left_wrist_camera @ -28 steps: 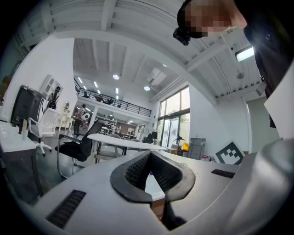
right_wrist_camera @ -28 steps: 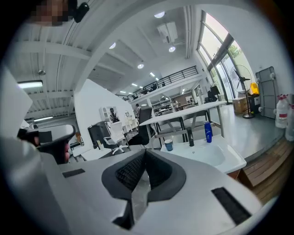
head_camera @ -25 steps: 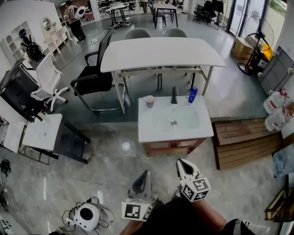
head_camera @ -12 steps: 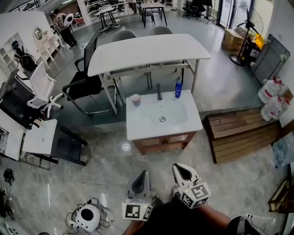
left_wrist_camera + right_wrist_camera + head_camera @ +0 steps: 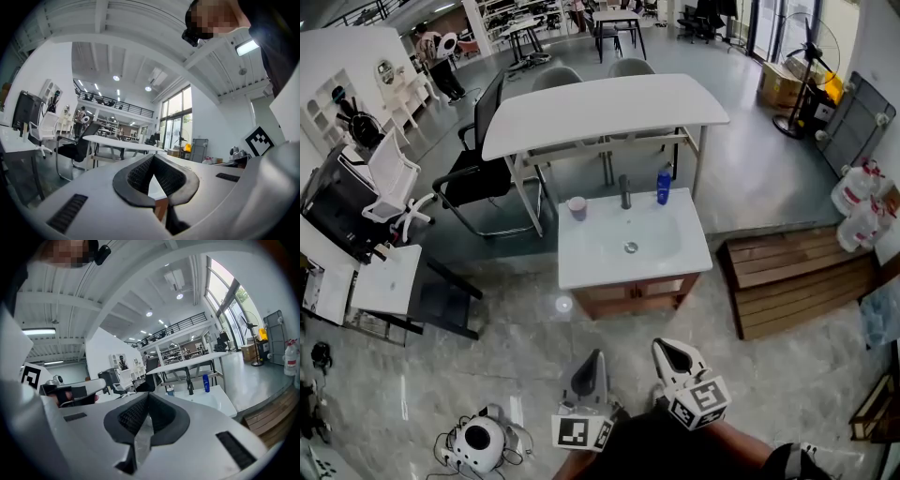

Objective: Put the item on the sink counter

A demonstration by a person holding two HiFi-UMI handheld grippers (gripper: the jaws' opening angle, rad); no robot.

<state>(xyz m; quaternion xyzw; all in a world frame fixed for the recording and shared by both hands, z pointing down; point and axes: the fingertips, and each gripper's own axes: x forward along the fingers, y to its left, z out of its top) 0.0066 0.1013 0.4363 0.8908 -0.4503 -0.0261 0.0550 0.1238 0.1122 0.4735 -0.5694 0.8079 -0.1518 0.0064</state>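
The white sink counter (image 5: 581,267) stands ahead on its wooden cabinet. A black faucet (image 5: 625,192), a blue bottle (image 5: 664,185) and a pale cup (image 5: 577,207) stand along its back edge. My left gripper (image 5: 592,357) and right gripper (image 5: 667,349) are held low near my body, well short of the counter, both shut with nothing between the jaws. In the right gripper view, the sink counter (image 5: 216,399), blue bottle (image 5: 206,383) and cup (image 5: 170,391) show beyond the shut right gripper (image 5: 146,397). In the left gripper view, the left gripper (image 5: 152,161) is shut too.
A long white table (image 5: 600,108) with chairs stands behind the sink, a black chair (image 5: 483,169) to its left. A wooden pallet (image 5: 797,277) and water jugs (image 5: 860,211) lie to the right. A small white table (image 5: 384,281) sits left, a white device with cables (image 5: 476,439) on the floor.
The sink counter has shifted left and up in the head view. Both grippers stay shut and have barely moved.
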